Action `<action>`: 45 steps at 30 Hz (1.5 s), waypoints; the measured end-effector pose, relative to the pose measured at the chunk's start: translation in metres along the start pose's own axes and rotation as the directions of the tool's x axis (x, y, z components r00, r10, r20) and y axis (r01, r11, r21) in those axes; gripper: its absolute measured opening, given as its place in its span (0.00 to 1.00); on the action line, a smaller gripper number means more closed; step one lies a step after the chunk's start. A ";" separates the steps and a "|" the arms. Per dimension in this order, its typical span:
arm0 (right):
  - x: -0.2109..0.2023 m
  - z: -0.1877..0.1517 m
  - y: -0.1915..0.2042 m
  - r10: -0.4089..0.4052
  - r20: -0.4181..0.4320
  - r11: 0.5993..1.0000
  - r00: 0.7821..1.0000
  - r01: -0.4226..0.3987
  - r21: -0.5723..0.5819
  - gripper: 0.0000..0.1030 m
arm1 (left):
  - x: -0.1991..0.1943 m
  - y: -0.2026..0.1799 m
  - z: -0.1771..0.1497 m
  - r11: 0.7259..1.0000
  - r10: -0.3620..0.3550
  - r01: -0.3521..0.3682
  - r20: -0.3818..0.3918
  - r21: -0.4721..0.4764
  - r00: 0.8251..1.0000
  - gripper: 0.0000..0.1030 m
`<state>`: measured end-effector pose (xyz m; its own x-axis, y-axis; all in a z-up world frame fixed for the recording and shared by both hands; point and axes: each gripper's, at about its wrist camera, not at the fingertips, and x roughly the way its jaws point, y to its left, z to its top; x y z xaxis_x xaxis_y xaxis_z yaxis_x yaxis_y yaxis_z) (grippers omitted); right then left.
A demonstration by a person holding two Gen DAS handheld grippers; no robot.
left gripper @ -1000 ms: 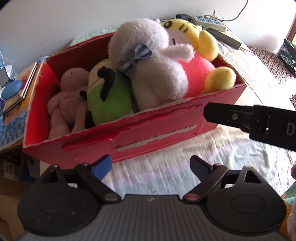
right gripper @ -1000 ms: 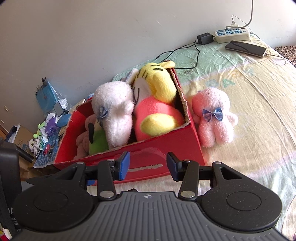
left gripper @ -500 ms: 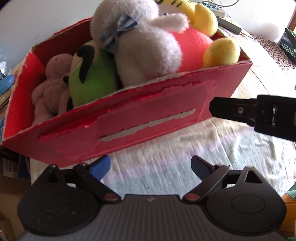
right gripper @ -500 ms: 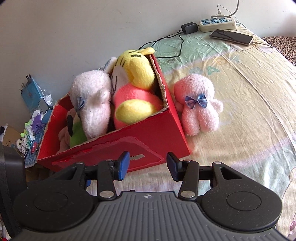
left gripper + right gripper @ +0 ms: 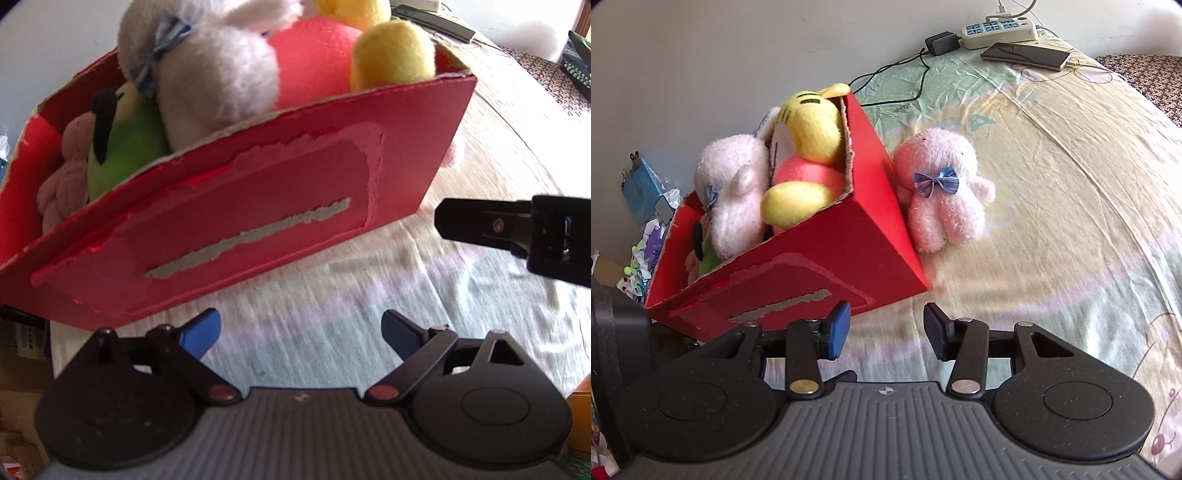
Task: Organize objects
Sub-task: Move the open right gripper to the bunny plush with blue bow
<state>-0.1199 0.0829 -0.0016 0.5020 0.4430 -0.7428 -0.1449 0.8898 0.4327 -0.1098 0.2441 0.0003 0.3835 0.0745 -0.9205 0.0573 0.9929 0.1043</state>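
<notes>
My left gripper [image 5: 301, 332] hangs spread wide over the bedsheet [image 5: 332, 295], nothing between its pads, just before the red cardboard box [image 5: 258, 206] (its front torn). The box holds a white plush [image 5: 735, 199] and a yellow tiger plush [image 5: 809, 125]. My right gripper [image 5: 886, 332] stands half-spread, empty. A pink plush [image 5: 942, 195] leans against the box's right wall.

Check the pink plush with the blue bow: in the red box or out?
Out. The pink plush sits on the bedsheet against the red box's outer end wall.
</notes>
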 end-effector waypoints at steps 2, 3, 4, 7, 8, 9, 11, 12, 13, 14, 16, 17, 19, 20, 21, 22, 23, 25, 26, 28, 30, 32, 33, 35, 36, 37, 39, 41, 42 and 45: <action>0.002 0.003 -0.005 0.019 -0.016 1.000 1.000 -0.019 -0.011 0.47 | 0.001 -0.005 0.003 1.000 0.007 -0.007 -0.008 -0.008 1.000 0.91; 0.003 0.005 -0.009 0.030 -0.024 0.999 0.999 -0.031 -0.019 0.47 | 0.001 -0.009 0.004 1.000 0.005 -0.006 -0.014 -0.012 1.000 0.91; 0.003 0.008 -0.011 0.040 -0.034 0.999 0.999 -0.041 -0.029 0.47 | 0.001 -0.012 0.005 1.000 0.010 -0.011 -0.020 -0.018 1.000 0.91; 0.004 0.015 -0.022 0.060 -0.062 0.996 0.996 -0.063 -0.056 0.47 | 0.002 -0.023 0.006 0.999 0.019 -0.020 -0.041 -0.042 0.999 0.91; 0.004 0.018 -0.026 0.070 -0.070 0.995 0.995 -0.074 -0.060 0.47 | 0.002 -0.027 0.007 0.998 0.024 -0.026 -0.046 -0.052 0.999 0.91; 0.004 0.020 -0.030 0.077 -0.080 0.995 0.994 -0.082 -0.064 0.47 | 0.003 -0.031 0.008 0.997 0.035 -0.038 -0.052 -0.062 0.998 0.91; 0.005 0.024 -0.039 0.091 -0.103 0.992 0.991 -0.099 -0.077 0.47 | 0.004 -0.039 0.010 0.995 0.040 -0.046 -0.064 -0.085 0.997 0.91; 0.005 0.026 -0.043 0.096 -0.111 0.991 0.989 -0.105 -0.083 0.47 | 0.003 -0.043 0.010 0.994 0.040 -0.047 -0.067 -0.096 0.997 0.90; 0.005 0.028 -0.047 0.101 -0.119 0.990 0.988 -0.112 -0.088 0.47 | 0.003 -0.047 0.011 0.993 0.049 -0.056 -0.069 -0.106 0.996 0.90; 0.006 0.030 -0.052 0.106 -0.130 0.988 0.986 -0.119 -0.094 0.47 | 0.003 -0.052 0.012 0.991 0.061 -0.069 -0.070 -0.112 0.996 0.90; 0.006 0.033 -0.058 0.114 -0.148 0.986 0.982 -0.131 -0.108 0.47 | 0.003 -0.060 0.013 0.987 0.079 -0.088 -0.072 -0.133 0.994 0.90; 0.006 0.034 -0.062 0.118 -0.155 0.984 0.981 -0.137 -0.116 0.47 | 0.003 -0.063 0.014 0.985 0.083 -0.093 -0.075 -0.145 0.994 0.90; 0.006 0.036 -0.068 0.127 -0.168 0.980 0.978 -0.149 -0.130 0.47 | 0.003 -0.070 0.015 0.981 0.089 -0.102 -0.082 -0.167 0.993 0.90; 0.006 0.037 -0.071 0.131 -0.174 0.978 0.976 -0.155 -0.136 0.47 | 0.003 -0.073 0.015 0.978 0.094 -0.108 -0.086 -0.177 0.992 0.90; 0.006 0.039 -0.074 0.136 -0.178 0.977 0.975 -0.162 -0.140 0.47 | 0.002 -0.076 0.016 0.975 0.099 -0.114 -0.089 -0.188 0.991 0.90; 0.005 0.040 -0.077 0.141 -0.183 0.975 0.973 -0.168 -0.143 0.47 | 0.002 -0.078 0.016 0.973 0.102 -0.119 -0.091 -0.199 0.991 0.90; 0.005 0.042 -0.081 0.146 -0.188 0.974 0.971 -0.175 -0.145 0.47 | 0.001 -0.081 0.017 0.970 0.105 -0.122 -0.092 -0.209 0.990 0.90; 0.005 0.046 -0.086 0.155 -0.194 0.971 0.969 -0.186 -0.152 0.47 | -0.001 -0.086 0.017 0.965 0.108 -0.127 -0.092 -0.228 0.990 0.90; 0.005 0.048 -0.089 0.159 -0.197 0.969 0.967 -0.191 -0.155 0.47 | -0.001 -0.092 0.019 0.963 0.108 -0.127 -0.091 -0.237 0.990 0.90; 0.003 0.050 -0.093 0.168 -0.203 0.966 0.965 -0.202 -0.161 0.47 | -0.003 -0.107 0.018 0.960 0.113 -0.131 -0.087 -0.249 0.990 0.90; 0.003 0.052 -0.098 0.176 -0.208 0.963 0.962 -0.212 -0.164 0.47 | -0.005 -0.115 0.019 0.957 0.124 -0.141 -0.082 -0.253 0.989 0.90; 0.002 0.054 -0.103 0.186 -0.211 0.962 0.960 -0.222 -0.161 0.47 | -0.007 -0.122 0.021 0.955 0.131 -0.146 -0.076 -0.257 0.989 0.90; 0.001 0.055 -0.105 0.191 -0.211 0.961 0.959 -0.226 -0.159 0.47 | -0.007 -0.124 0.019 0.954 0.135 -0.150 -0.074 -0.259 0.988 0.90; 0.001 0.058 -0.109 0.194 -0.209 0.961 0.959 -0.228 -0.155 0.47 | -0.007 -0.125 0.019 0.954 0.140 -0.154 -0.074 -0.258 0.987 0.90; 0.001 0.059 -0.111 0.195 -0.206 0.962 0.959 -0.228 -0.150 0.47 | -0.003 -0.123 0.018 0.954 0.142 -0.156 -0.074 -0.257 0.987 0.90; 0.002 0.060 -0.113 0.198 -0.205 0.963 0.959 -0.229 -0.143 0.47 | -0.003 -0.124 0.018 0.953 0.143 -0.157 -0.074 -0.257 0.987 0.90; 0.003 0.062 -0.117 0.205 -0.209 0.964 0.956 -0.234 -0.127 0.47 | -0.003 -0.125 0.020 0.954 0.142 -0.155 -0.071 -0.257 0.987 0.89; 0.006 0.064 -0.118 0.205 -0.209 0.965 0.956 -0.233 -0.117 0.47 | -0.004 -0.128 0.021 0.954 0.143 -0.156 -0.070 -0.255 0.987 0.89; 0.007 0.065 -0.119 0.204 -0.207 0.966 0.957 -0.231 -0.115 0.47 | -0.003 -0.128 0.021 0.956 0.141 -0.154 -0.068 -0.252 0.988 0.89; 0.010 0.070 -0.119 0.203 -0.195 0.968 0.960 -0.226 -0.107 0.47 | 0.002 -0.125 0.021 0.960 0.125 -0.136 -0.060 -0.246 0.990 0.89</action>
<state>-0.0378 -0.0264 -0.0246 0.2863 0.6270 -0.7245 -0.3455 0.7729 0.5322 -0.0972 0.1181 -0.0066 0.3312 0.2039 -0.9213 -0.2243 0.9654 0.1330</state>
